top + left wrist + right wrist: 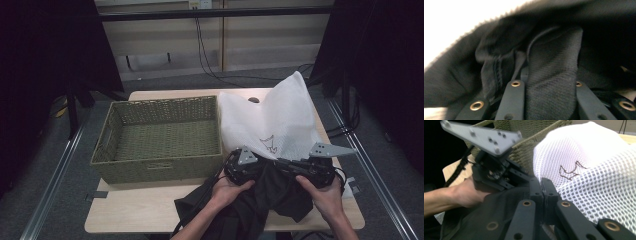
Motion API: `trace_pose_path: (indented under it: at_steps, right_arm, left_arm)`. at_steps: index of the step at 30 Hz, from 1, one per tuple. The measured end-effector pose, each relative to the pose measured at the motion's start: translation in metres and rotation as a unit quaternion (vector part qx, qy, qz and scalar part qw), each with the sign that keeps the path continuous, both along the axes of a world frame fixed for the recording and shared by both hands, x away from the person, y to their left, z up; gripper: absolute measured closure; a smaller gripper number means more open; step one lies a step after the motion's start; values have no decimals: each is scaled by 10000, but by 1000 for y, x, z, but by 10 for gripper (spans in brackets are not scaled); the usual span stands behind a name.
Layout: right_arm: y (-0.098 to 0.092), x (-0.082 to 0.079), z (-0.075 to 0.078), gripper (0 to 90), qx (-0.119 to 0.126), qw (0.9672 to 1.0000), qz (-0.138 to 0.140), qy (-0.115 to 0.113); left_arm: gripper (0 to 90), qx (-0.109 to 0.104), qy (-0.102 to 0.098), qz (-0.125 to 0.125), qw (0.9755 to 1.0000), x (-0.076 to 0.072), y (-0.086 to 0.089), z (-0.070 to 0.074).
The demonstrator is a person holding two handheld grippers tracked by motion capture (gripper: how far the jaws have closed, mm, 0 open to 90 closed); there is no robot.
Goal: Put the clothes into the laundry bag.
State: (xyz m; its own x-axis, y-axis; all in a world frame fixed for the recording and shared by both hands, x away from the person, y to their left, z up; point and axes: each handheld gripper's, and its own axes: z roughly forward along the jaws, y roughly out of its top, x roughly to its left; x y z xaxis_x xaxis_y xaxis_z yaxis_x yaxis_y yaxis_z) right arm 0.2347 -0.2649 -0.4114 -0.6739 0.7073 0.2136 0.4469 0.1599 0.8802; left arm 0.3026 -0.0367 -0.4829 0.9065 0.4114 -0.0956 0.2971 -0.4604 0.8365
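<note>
We are seeing an olive-green woven basket (159, 138) sitting at the left on a pale wood table (135, 212). At the right, a white mesh bag (280, 120) is showing a small dark outline mark, and a black garment (272, 192) is lying near us.

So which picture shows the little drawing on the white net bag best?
The right gripper view: the dark outline drawing sits large and sharp on the white mesh bag. The high view shows it tiny; the left gripper view shows black cloth.
</note>
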Motion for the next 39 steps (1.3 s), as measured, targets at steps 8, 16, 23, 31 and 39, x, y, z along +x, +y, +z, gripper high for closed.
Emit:
trace_pose_path:
  at_steps: [8,16,23,31,39]
  right_arm:
    - [-15,2,-29,794,-87,9998,-197,53]
    - [-50,1,-22,538,-52,9984,-560,-55]
    - [-93,-10,-24,481,-228,9931,-1142,-100]
    - [-101,4,-49,357,-829,9880,-1293,153]
    - [-93,6,-54,874,-687,9900,-1204,247]
  left_arm:
    - [753,-37,-11,1,10000,-1,1,-5]
    - [753,-81,66,-80,9999,1,4,-6]
    - [752,-108,106,-97,9998,1,4,-7]
    - [752,-157,174,-94,9997,2,5,-6]
    - [762,-369,313,-181,9987,3,6,7]
